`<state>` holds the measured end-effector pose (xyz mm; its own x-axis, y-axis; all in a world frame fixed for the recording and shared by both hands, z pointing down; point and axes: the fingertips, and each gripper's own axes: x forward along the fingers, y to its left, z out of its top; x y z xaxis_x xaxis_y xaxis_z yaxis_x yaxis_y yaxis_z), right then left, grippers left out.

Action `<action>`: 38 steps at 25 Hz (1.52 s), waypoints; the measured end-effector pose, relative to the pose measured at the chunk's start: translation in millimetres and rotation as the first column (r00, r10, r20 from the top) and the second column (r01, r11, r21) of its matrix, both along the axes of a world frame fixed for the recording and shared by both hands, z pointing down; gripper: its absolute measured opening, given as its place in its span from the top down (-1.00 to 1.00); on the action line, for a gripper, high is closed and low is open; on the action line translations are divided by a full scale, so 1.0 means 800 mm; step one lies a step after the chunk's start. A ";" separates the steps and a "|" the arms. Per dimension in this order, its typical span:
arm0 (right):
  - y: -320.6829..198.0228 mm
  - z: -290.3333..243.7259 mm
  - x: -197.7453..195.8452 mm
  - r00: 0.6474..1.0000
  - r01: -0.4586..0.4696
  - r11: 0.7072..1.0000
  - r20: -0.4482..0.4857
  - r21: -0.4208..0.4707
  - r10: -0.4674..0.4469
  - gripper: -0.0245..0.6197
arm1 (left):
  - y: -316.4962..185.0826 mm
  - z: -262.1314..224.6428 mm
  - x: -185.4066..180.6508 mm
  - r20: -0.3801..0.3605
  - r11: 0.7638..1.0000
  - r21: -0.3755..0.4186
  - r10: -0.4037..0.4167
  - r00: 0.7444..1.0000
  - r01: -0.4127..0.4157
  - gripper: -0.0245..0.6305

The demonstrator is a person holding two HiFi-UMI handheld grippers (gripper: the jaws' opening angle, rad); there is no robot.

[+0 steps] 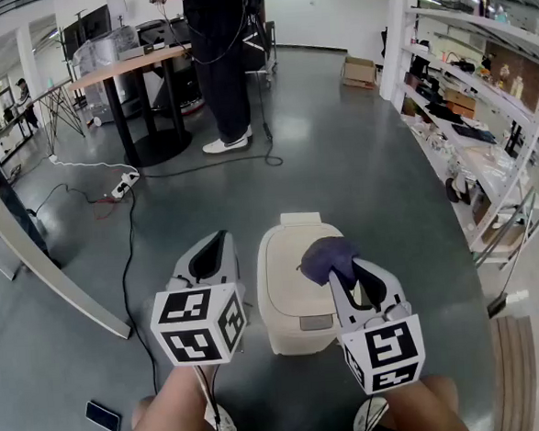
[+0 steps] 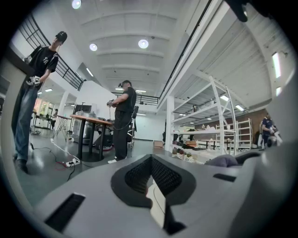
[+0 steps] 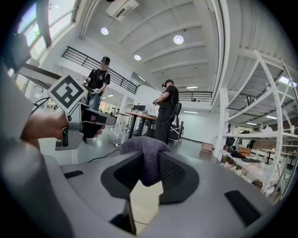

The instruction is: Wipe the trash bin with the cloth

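I am standing over a grey floor, with white shelving running along my right and a worktop across the room, where a person in dark clothes is standing. The cream trash bin is sitting on the floor right in front of me with its lid down, below and between my two tongs. I am holding the left tongs just left of the bin; in the left gripper view its jaws are meeting at the tips and gripping nothing. I am holding the right tongs over the right part of the lid, its jaws pinching a bunched purple cloth that is bulging out above them. Whether the cloth is touching the lid, I cannot tell.
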<state>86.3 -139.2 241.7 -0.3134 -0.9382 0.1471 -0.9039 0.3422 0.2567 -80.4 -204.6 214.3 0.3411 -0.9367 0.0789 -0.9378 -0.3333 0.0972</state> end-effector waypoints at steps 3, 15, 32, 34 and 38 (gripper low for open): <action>-0.042 0.010 -0.002 1.000 0.010 1.000 0.006 -0.024 -0.010 0.64 | -0.032 0.007 -0.006 -0.015 1.000 -0.029 -0.013 1.000 0.013 0.93; -0.182 0.064 -0.031 0.997 0.073 0.987 0.034 -0.141 -0.069 0.64 | -0.112 0.077 0.007 0.072 0.987 -0.157 -0.001 0.997 0.013 0.93; -0.284 0.155 -0.048 0.946 0.102 0.879 -0.227 -0.466 -0.231 0.64 | -0.181 0.119 0.034 0.150 0.984 -0.175 0.045 0.988 -0.018 0.93; -0.286 0.163 -0.050 0.937 0.102 0.870 -0.248 -0.482 -0.247 0.64 | -0.185 0.123 0.035 0.159 0.984 -0.175 0.046 0.986 -0.018 0.93; -0.290 0.169 -0.046 0.928 0.097 0.866 -0.269 -0.490 -0.256 0.64 | -0.189 0.138 0.032 0.152 0.976 -0.215 0.053 0.987 -0.019 0.93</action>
<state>49.1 -371.2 376.7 -0.3296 -0.6692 0.6660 -0.7139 0.6382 0.2880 -54.9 -356.1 324.9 0.3418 -0.8802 0.3293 -0.9348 -0.3544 0.0229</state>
